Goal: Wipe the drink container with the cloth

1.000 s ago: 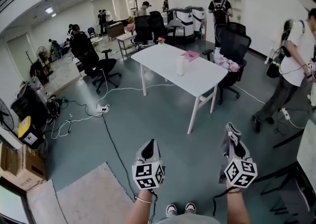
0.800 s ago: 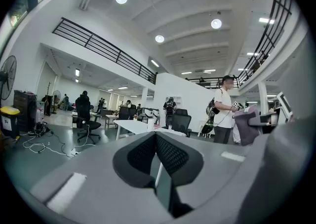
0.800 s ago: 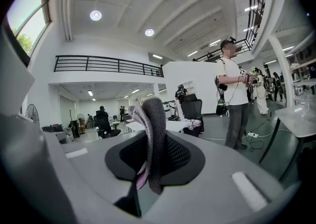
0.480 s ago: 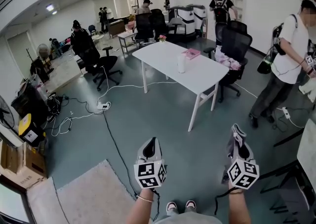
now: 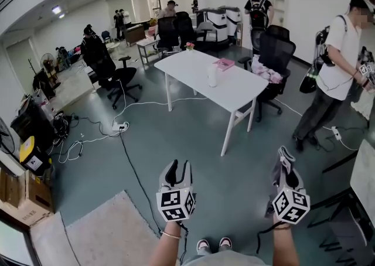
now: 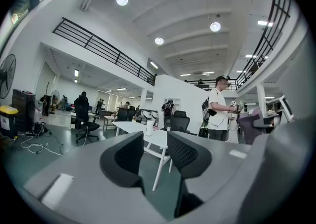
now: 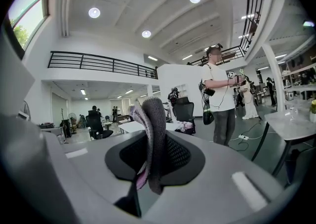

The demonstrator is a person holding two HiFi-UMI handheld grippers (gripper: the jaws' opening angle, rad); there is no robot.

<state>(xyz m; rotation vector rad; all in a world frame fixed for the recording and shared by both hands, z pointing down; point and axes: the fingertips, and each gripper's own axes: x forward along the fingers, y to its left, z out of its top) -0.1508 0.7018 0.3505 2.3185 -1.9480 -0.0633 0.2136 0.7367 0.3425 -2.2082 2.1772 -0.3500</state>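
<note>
No wiping had been done. The cloth (image 7: 150, 139) was pinched in the right gripper (image 5: 285, 156); the jaws of the left gripper (image 5: 178, 168) had just been spread, nothing between them. The drink container (image 5: 212, 75) was seen well apart on the white table (image 5: 237, 92), unreached.

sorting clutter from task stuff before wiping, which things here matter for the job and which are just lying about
For the job: grey cloth, gripped in the right tongs; white drink container on the white table; left tongs, empty, jaws just been opening.
Just lying about: pink item on the table; black office chair; floor cables; rug.
</note>
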